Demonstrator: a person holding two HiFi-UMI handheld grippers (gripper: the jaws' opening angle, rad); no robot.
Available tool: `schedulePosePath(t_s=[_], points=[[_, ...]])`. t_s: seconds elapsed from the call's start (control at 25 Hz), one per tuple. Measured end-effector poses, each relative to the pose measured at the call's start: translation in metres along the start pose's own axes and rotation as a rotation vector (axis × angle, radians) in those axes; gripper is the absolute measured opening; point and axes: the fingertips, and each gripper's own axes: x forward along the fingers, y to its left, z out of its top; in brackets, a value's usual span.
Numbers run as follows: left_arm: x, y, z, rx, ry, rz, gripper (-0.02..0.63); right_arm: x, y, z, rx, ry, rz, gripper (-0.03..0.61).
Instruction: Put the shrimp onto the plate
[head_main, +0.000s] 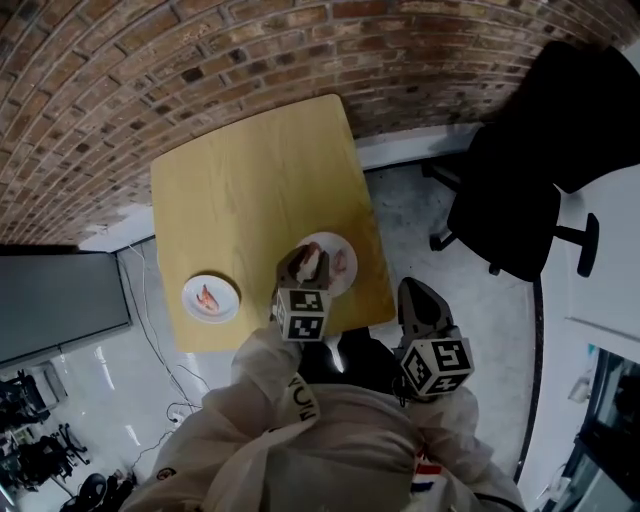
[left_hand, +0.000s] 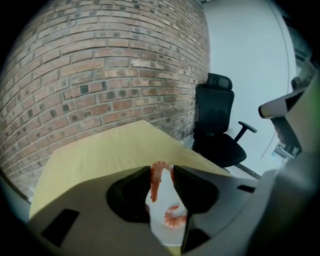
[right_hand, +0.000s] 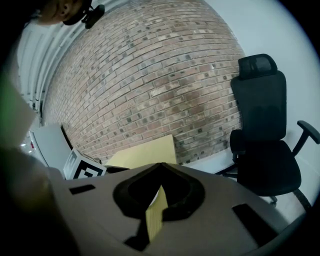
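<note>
L gripper (head_main: 306, 262) w/ shrimp (head_main: 311, 265) over R plate (head_main: 349, 249) | 2nd shrimp (head_main: 207, 297) on L plate (head_main: 190, 288) | R gripper (head_main: 414, 292) off table (head_main: 250, 170)

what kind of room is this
Probably an office or lab workroom: a bare brick wall, a black swivel office chair, and a small wooden table on a pale hard floor.

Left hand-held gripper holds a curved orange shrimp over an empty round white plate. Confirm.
Not empty: the left gripper view shows a second orange shrimp lying on the round white plate. The left hand-held gripper does hold the curved shrimp.
</note>
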Motion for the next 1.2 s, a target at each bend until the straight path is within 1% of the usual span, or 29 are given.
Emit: schedulePosePath(t_s=[0.16,0.32,0.4,0.68,0.92,1.2], points=[[0.021,-0.008,0.002,-0.009,0.014,-0.015,0.147,0.006,-0.021,-0.002,0.004,0.023,0.000,0.023],[0.033,-0.012,-0.001,-0.021,0.050,-0.010,0.147,0.013,-0.038,-0.001,0.013,0.038,-0.002,0.023],[0.038,-0.013,0.001,-0.018,0.054,-0.006,0.147,0.017,-0.044,-0.001,0.019,0.043,0.000,0.023],[0.049,-0.012,-0.006,-0.035,0.079,-0.013,0.147,0.027,-0.048,-0.005,0.026,0.059,0.019,0.023],[0.054,-0.014,-0.010,-0.060,0.108,-0.008,0.147,0.026,-0.063,-0.009,0.038,0.075,0.008,0.023],[0.059,-0.019,-0.017,-0.075,0.131,-0.005,0.147,0.028,-0.068,-0.009,0.042,0.077,0.015,0.023]])
